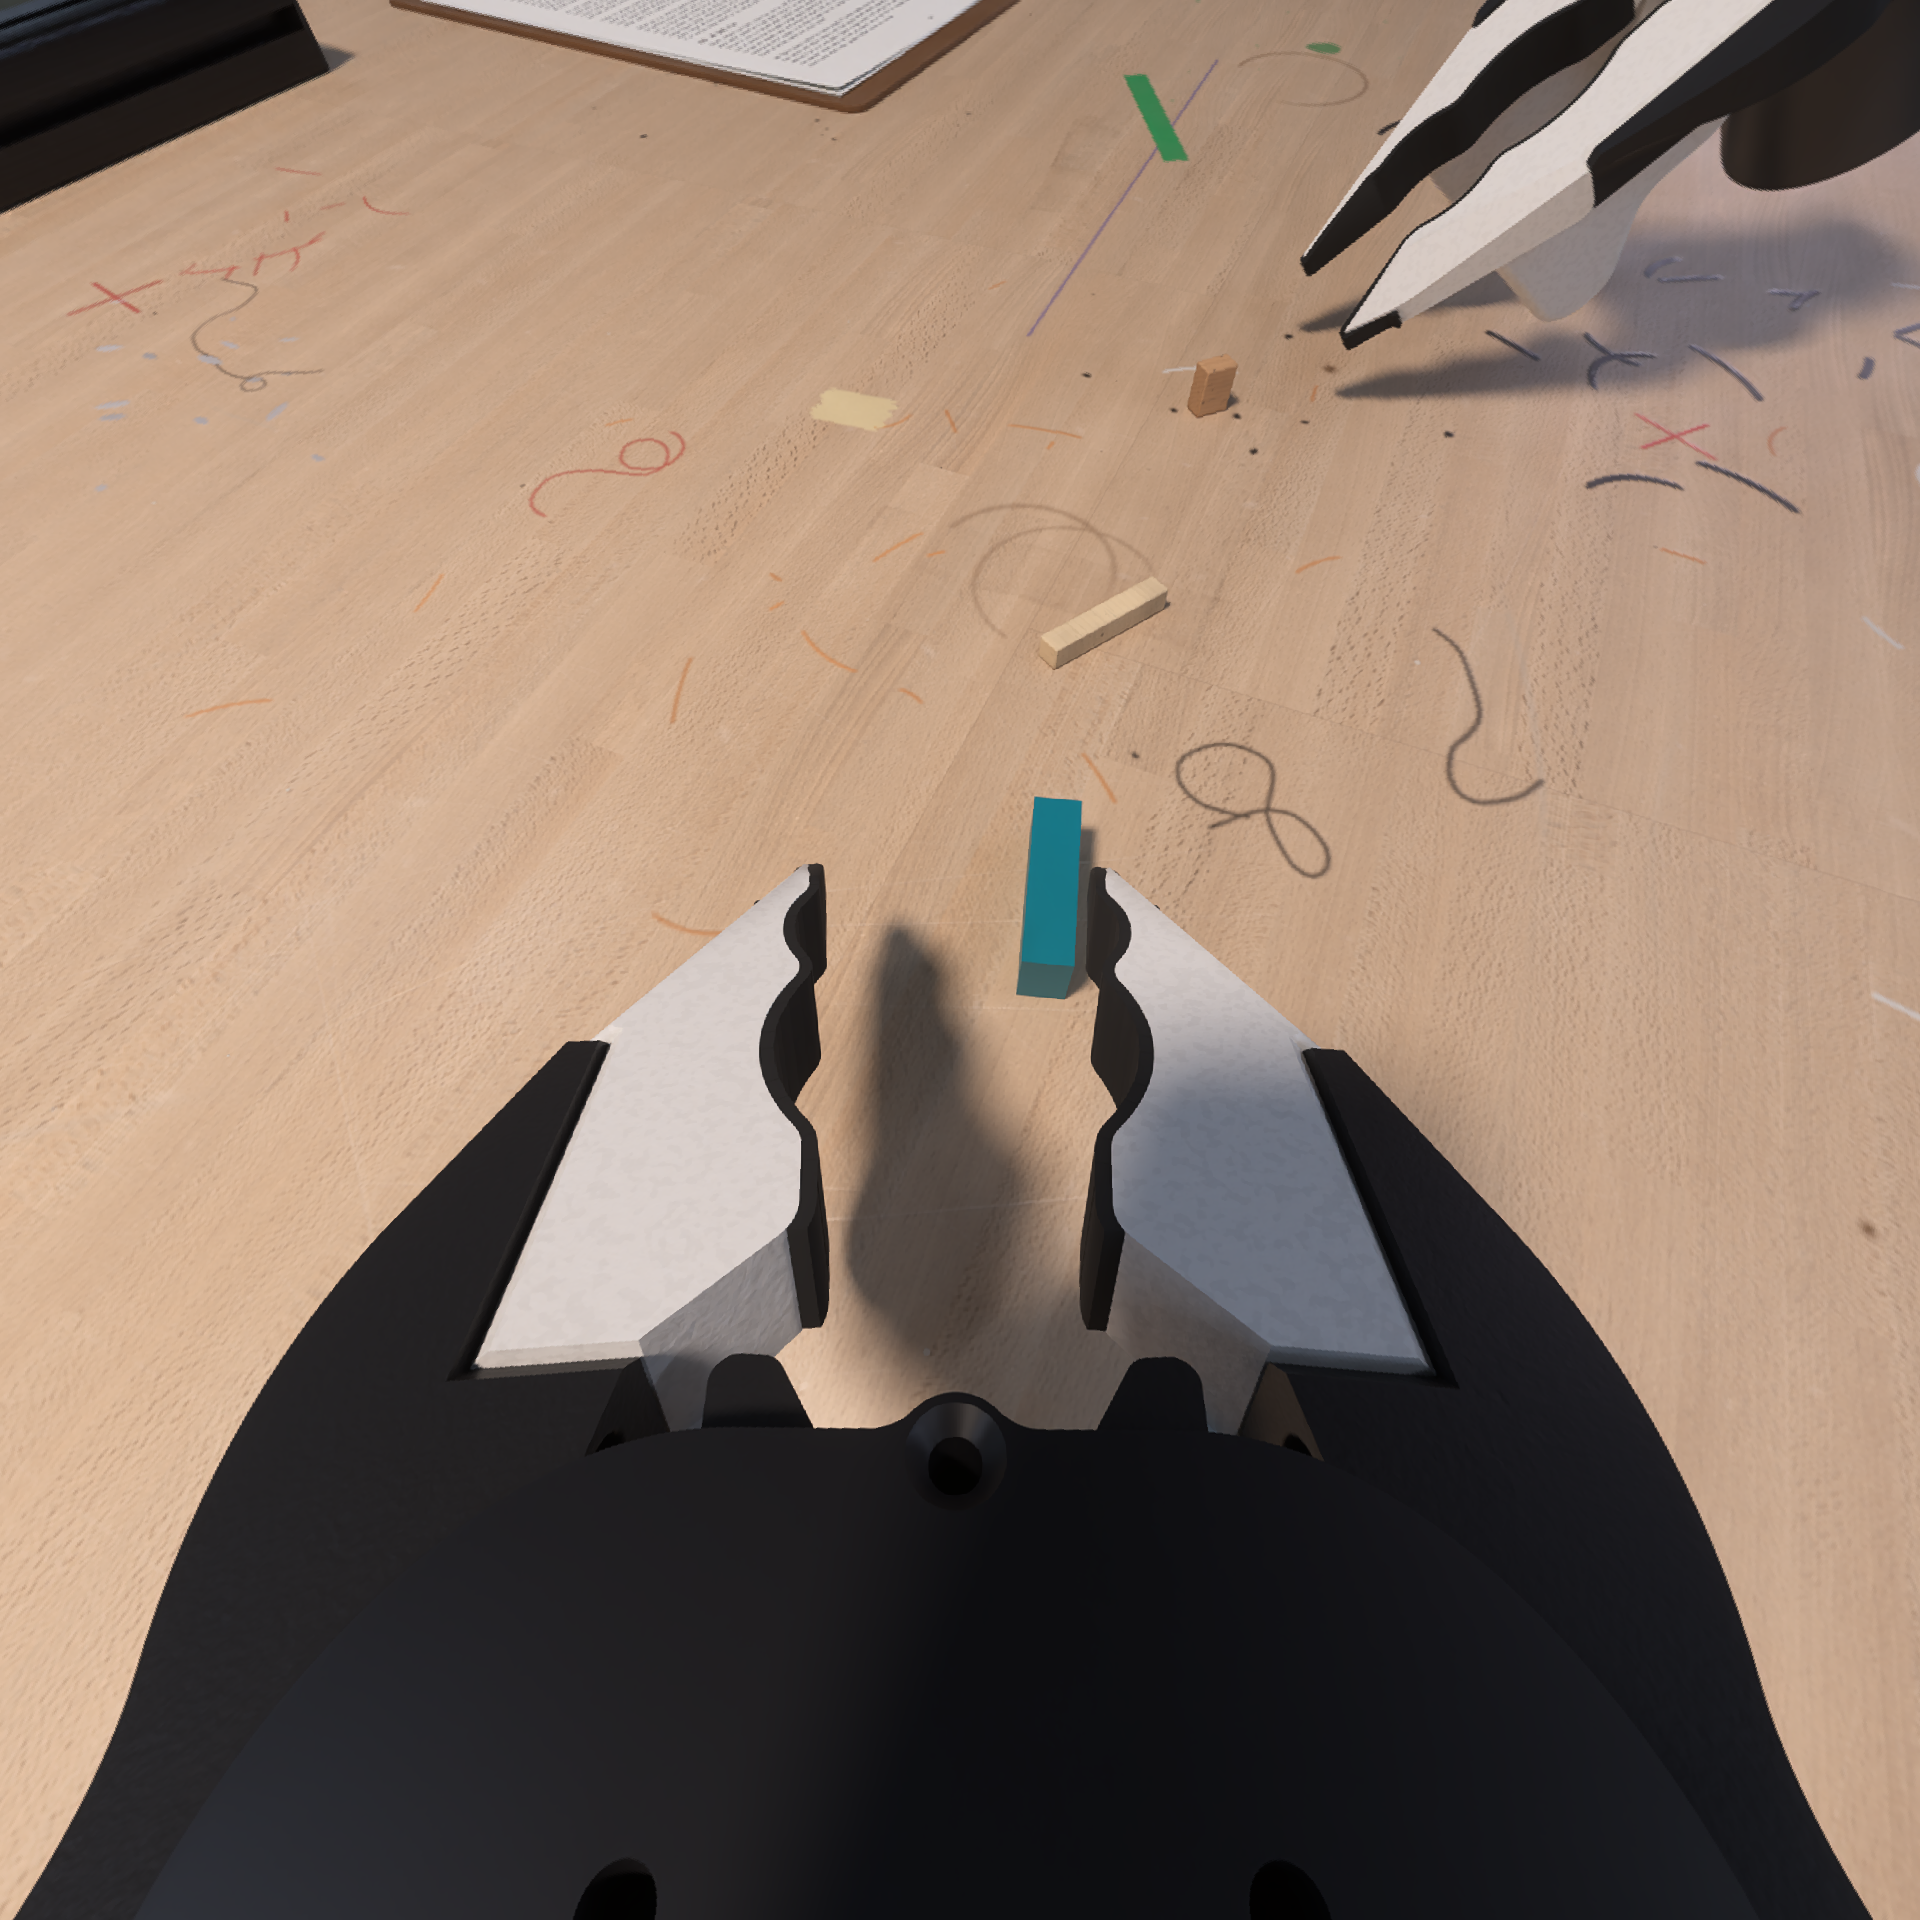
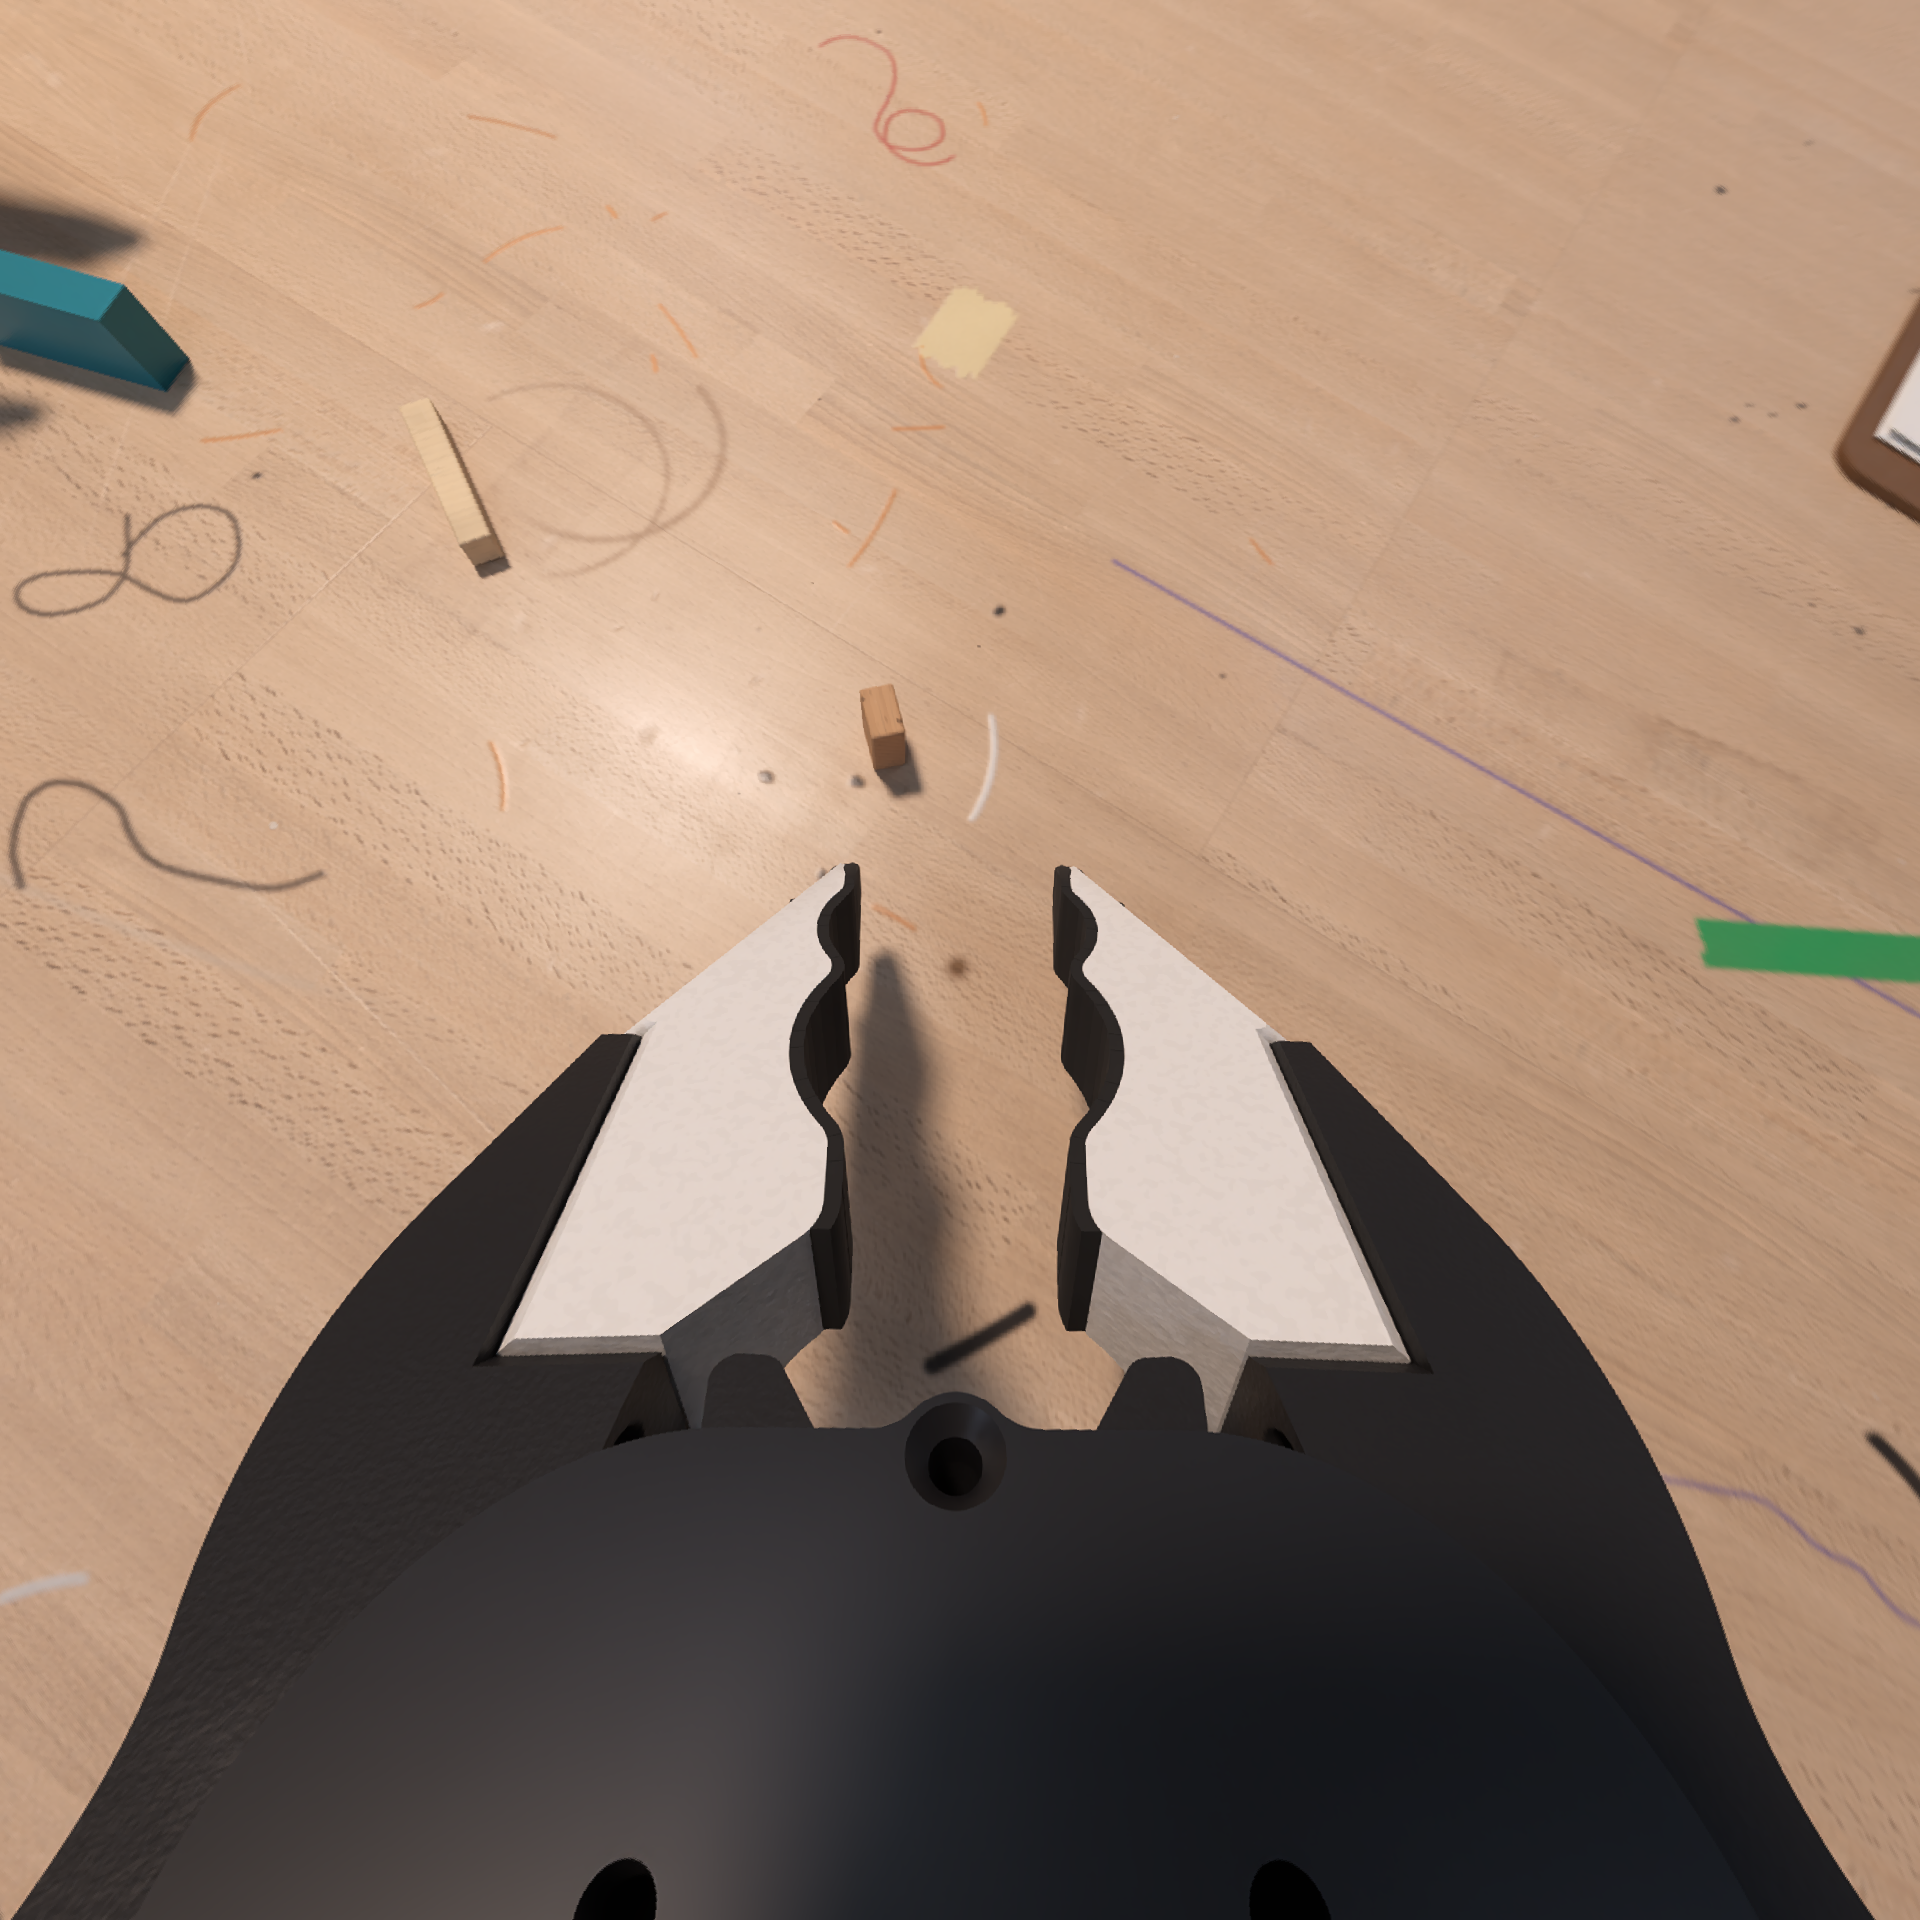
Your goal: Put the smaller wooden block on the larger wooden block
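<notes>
The smaller wooden block (image 2: 882, 725), a short brown piece, stands on the table just ahead of my right gripper (image 2: 956, 873), which is open and empty. It also shows in the left wrist view (image 1: 1211, 385), near the right gripper (image 1: 1340, 296). The larger wooden block (image 2: 453, 481), a long pale stick, lies flat farther to the left; in the left wrist view it is mid-table (image 1: 1101, 621). My left gripper (image 1: 954, 873) is open and empty, above the table, its right fingertip beside a teal block (image 1: 1051, 894).
The teal block also shows at the left edge of the right wrist view (image 2: 88, 322). A clipboard with paper (image 1: 727, 47) lies at the far edge, a dark object (image 1: 135, 73) at the far left. Green tape (image 2: 1808, 948) and a pale tape patch (image 2: 964, 330) stick flat to the scribbled wooden table (image 1: 416, 831).
</notes>
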